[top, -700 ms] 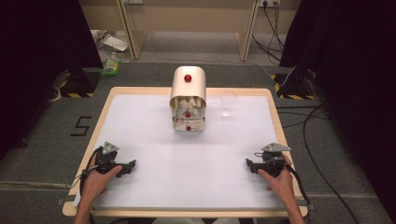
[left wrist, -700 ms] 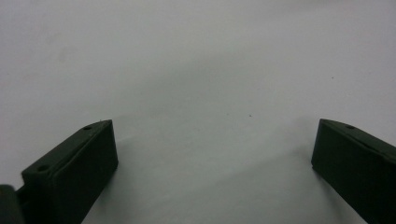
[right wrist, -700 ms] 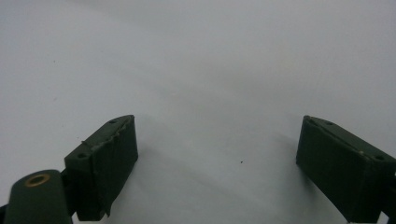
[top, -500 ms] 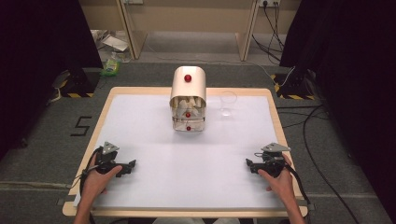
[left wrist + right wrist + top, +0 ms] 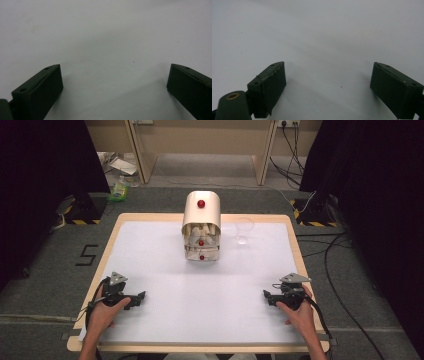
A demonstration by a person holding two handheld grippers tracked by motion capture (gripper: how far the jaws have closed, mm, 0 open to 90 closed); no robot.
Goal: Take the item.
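Jaws spread wide and holding nothing on left gripper (image 5: 141,296) and right gripper (image 5: 265,296), both near table (image 5: 150,330) front edge, cream drawer box (image 5: 201,226) far centre, drawers with red knobs, clear glass (image 5: 244,230) beside it, contents unclear

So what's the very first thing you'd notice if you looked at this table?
The cream box with a rounded top and red knobs stands out, at the far middle of the white table. A clear glass stands just to its right, easy to miss. Near the front edge, the left gripper and the right gripper rest on the table, one at each side, jaws wide open with nothing between them.
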